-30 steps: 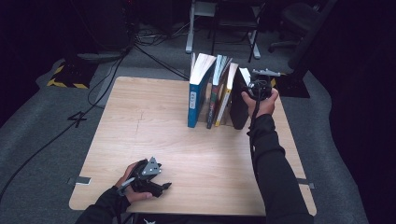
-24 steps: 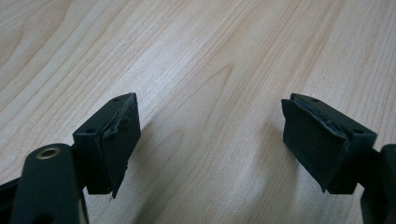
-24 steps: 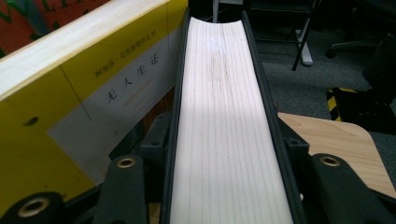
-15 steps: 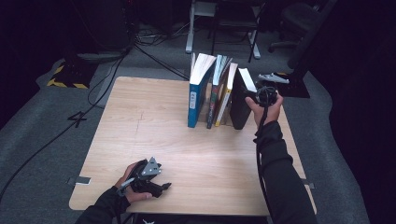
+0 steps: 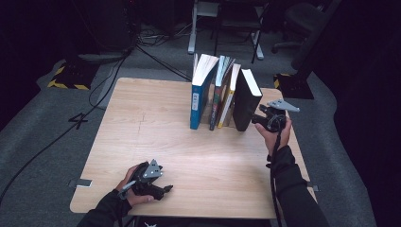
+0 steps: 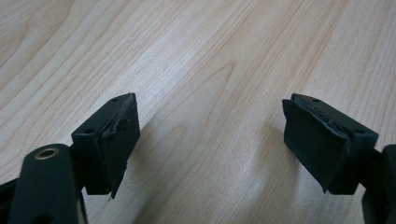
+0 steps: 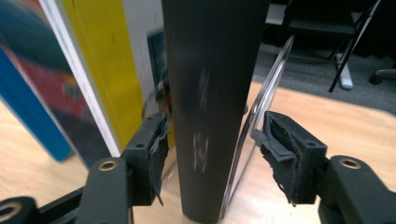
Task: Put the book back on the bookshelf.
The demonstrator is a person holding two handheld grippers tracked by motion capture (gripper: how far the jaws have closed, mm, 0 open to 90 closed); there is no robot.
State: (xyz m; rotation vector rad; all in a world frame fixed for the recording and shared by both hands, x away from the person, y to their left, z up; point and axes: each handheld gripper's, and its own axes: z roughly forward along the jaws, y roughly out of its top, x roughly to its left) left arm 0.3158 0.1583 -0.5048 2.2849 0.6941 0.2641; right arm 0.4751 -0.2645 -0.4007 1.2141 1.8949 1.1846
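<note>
Several books stand in a row at the back of the wooden table [image 5: 142,123]: a blue book [image 5: 197,101], a thin dark one [image 5: 217,97], a yellow-edged one [image 5: 229,101] and a black book [image 5: 246,99] at the right end. My right gripper [image 5: 261,119] is low at the black book's spine. In the right gripper view its jaws [image 7: 210,140] close on the black spine [image 7: 210,70], both pads touching, with the yellow book [image 7: 112,60] to the left. My left gripper [image 5: 161,189] rests open near the front edge over bare wood [image 6: 210,135].
Chairs [image 5: 239,23] and cables [image 5: 156,56] lie on the dark floor behind the table. A floor marker "4" [image 5: 78,120] sits at the left. Bare wood stretches across the table's left half and front.
My right gripper came down from the top of the black book to low on its spine. The black book now stands a little apart from the row. The left gripper stayed put.
</note>
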